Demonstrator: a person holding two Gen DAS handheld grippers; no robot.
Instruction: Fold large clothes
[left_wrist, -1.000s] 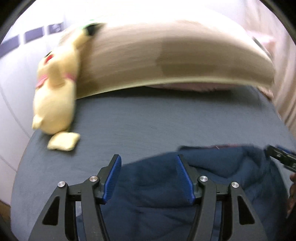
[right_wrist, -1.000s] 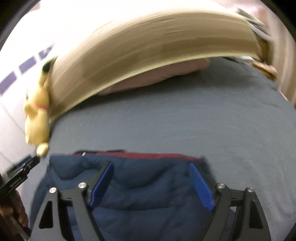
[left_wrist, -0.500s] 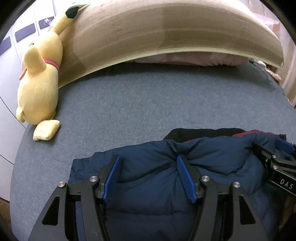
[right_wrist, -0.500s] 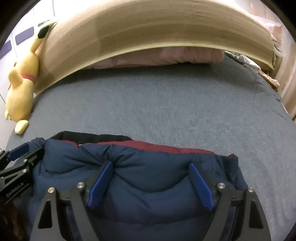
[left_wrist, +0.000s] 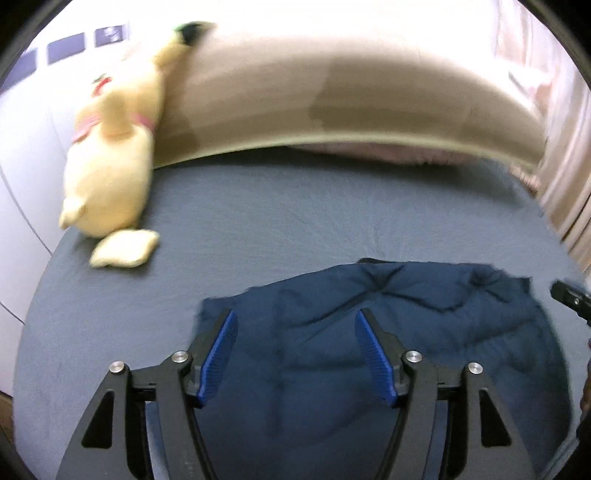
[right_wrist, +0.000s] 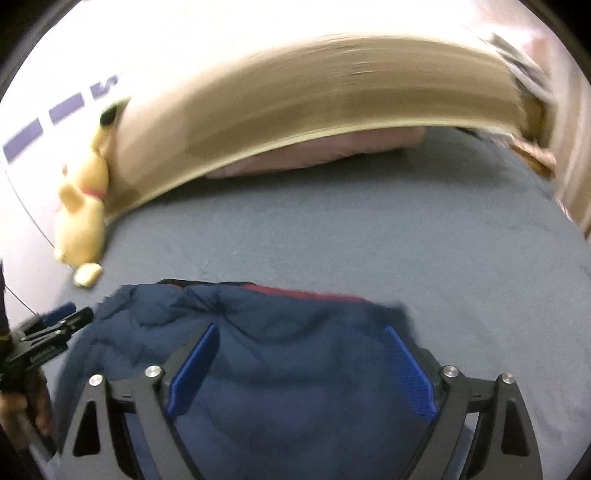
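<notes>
Left wrist: blurred; both tongs (left_wrist: 295, 354) seemingly agape over jacket (left_wrist: 424, 332).

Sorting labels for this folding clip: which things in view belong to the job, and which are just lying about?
Job:
navy puffer jacket on the grey bed sheet
left gripper, open
right gripper, open

Lying about:
yellow plush toy
pink pillow
tan headboard

You've drawn both claws back, so the puffy navy quilted jacket (left_wrist: 406, 332) sits lower in view. Its black collar and red lining edge (right_wrist: 314, 293) show less from your left.
</notes>
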